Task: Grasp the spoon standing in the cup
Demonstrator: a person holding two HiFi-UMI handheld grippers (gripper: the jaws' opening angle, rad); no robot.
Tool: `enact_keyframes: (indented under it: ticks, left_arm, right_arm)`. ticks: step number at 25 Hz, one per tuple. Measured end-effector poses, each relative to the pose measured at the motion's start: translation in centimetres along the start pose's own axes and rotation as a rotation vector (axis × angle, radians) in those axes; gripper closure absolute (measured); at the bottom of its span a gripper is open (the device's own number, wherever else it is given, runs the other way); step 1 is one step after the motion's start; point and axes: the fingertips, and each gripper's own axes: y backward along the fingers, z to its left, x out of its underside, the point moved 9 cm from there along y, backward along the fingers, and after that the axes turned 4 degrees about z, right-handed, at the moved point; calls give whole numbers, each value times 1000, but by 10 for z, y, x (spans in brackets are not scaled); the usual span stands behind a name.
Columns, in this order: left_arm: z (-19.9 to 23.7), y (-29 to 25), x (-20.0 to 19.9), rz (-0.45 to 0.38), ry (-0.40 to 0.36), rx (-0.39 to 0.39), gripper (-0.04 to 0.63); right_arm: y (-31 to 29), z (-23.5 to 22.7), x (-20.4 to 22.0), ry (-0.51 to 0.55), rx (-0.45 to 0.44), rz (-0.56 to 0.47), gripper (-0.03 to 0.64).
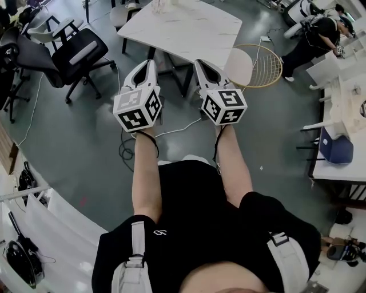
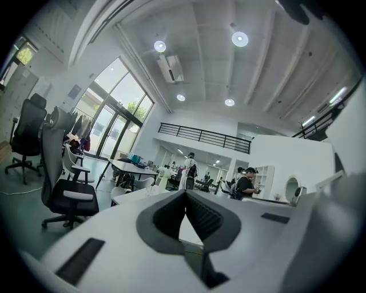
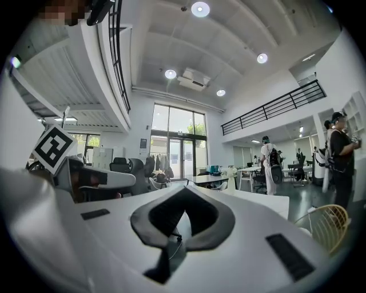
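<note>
No cup or spoon can be made out in any view. In the head view my left gripper [image 1: 150, 63] and right gripper [image 1: 200, 62] are held side by side at chest height, above the floor. Both point toward a white marble table [image 1: 189, 26]. A small pale thing [image 1: 163, 6] stands at the table's far edge, too small to tell what it is. In the left gripper view the left gripper [image 2: 185, 194] has its jaws meeting at the tips with nothing between them. The right gripper [image 3: 184, 189] stands the same way in its own view, shut and empty.
Black office chairs [image 1: 80, 54] stand on the grey floor at the left. A round wire-frame chair [image 1: 260, 66] is to the right of the table. A cable [image 1: 171, 130] lies on the floor under my hands. A person [image 1: 311, 37] stands by desks [image 1: 343, 114] at the right.
</note>
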Motion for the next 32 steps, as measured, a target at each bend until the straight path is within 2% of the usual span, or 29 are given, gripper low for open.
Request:
enact_keyframes:
  ticks: [4,9,13,20,24,28,32]
  left_arm:
    - [5,-6,-1,7,10,9,580]
    - [13,-6,-1,15,26,-3,580]
    - [18,-9,3,31,37,-9,580]
    - [20,-21,0,32,7,17,580]
    - [29,-33,-12,12,13,-4,580]
    - [14,-51,-27,-27,-37,61,580]
    - [16,-80,-29,-2,-80,78,580]
  right_arm:
    - [0,-3,-4,24,13,-1,611]
    - [8,-18,-8,-6,62,-16,611]
    - [6,-19,-6,-3,64,-9,611]
    - [-6,-27,-9,-9,70,-29,611]
    - [-17,-40,-20,17,76,-62,611]
    - [-19,-67,-28,-21,135,-118,611]
    - [-41,-90,-21,-69,159,-121,611]
